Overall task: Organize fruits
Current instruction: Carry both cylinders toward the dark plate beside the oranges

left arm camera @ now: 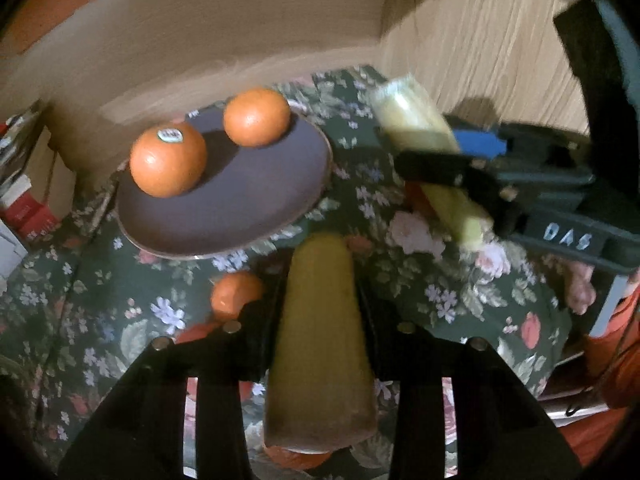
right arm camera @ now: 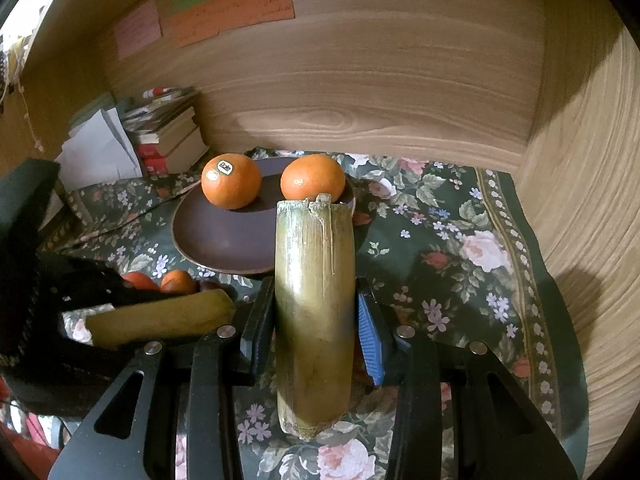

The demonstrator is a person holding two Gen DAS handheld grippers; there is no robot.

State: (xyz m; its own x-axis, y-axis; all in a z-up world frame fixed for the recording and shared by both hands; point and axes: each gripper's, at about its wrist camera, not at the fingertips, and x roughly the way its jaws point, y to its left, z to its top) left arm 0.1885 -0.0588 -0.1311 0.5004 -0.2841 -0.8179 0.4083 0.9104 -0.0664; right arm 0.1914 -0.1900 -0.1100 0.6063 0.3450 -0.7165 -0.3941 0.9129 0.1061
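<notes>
Cane piece [right arm camera: 314, 320] in R gripper [right arm camera: 316, 332] | plate [right arm camera: 224, 240] w/ 2 oranges [right arm camera: 231, 181] ahead

The left wrist view is motion-blurred: the sticker [left arm camera: 171, 135] on one orange [left arm camera: 168, 162] cannot be read, and the cloth [left arm camera: 100, 304] pattern smears. A small orange [left arm camera: 234, 294] sits partly behind the left claw [left arm camera: 320, 320], whose stalk [left arm camera: 320, 344] hides the cloth beneath. In the right wrist view, writing on the notes [right arm camera: 232, 8] is too small to read, the book [right arm camera: 168, 128] spines are illegible, and the right stalk [right arm camera: 316, 312] covers part of the plate [right arm camera: 224, 240].
</notes>
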